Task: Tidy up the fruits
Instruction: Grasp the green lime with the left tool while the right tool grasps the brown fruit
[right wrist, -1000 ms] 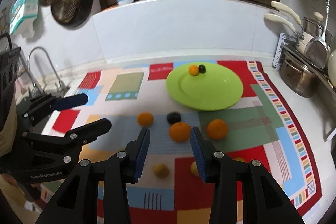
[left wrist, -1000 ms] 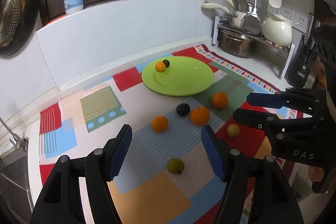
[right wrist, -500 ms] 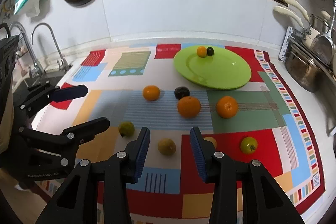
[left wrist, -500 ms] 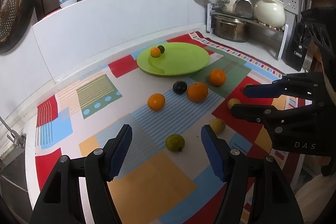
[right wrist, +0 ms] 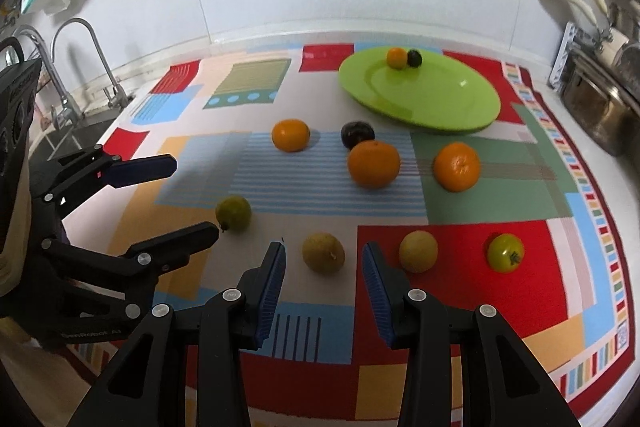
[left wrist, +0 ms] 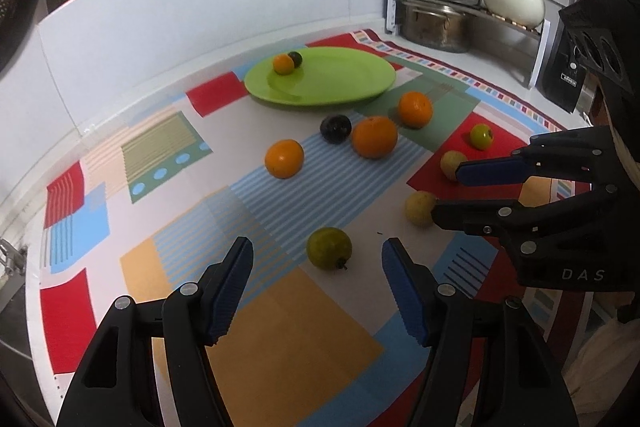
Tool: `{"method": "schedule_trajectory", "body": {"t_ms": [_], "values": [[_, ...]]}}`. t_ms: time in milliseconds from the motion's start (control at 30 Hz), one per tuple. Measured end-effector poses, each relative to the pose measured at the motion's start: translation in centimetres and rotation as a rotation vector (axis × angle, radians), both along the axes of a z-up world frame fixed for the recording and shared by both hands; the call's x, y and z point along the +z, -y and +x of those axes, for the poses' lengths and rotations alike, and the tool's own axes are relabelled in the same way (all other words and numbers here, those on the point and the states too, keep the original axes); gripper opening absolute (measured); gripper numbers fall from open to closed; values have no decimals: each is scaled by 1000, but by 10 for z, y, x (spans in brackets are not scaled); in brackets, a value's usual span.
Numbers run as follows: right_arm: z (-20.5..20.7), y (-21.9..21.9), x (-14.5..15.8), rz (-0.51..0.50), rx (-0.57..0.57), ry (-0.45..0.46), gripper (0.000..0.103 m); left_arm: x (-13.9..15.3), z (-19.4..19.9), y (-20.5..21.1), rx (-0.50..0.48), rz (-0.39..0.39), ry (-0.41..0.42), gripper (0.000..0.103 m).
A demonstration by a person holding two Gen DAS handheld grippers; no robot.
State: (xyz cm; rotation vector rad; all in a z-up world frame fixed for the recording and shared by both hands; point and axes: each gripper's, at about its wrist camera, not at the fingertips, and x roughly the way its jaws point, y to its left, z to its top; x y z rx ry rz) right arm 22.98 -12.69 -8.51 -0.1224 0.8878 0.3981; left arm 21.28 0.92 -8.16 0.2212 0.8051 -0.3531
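Fruit on the round lime-green plate (right wrist: 436,107) is small and hard to name. Nearer me than that plate, my left gripper (left wrist: 318,267) has just narrowed, empty, around a dull green fruit (left wrist: 329,248); my right gripper (right wrist: 324,261) brackets, without touching, a yellowish fruit (right wrist: 323,251).

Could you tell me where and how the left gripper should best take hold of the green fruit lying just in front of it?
Grip the green fruit across its round middle, coming down from above with the left gripper. Its small stem points sideways, so keep the open jaws off that end.
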Motion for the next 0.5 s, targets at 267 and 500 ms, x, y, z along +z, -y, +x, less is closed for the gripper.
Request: {"method": "schedule_trajectory", "body": {"t_ms": [267, 500], "values": [[10, -2, -12, 1, 16, -41, 41, -17, 9, 2, -26, -19, -66, 50], [17, -3, -18, 11, 21, -64, 41, -21, 17, 4, -26, -45, -99, 41]]}}
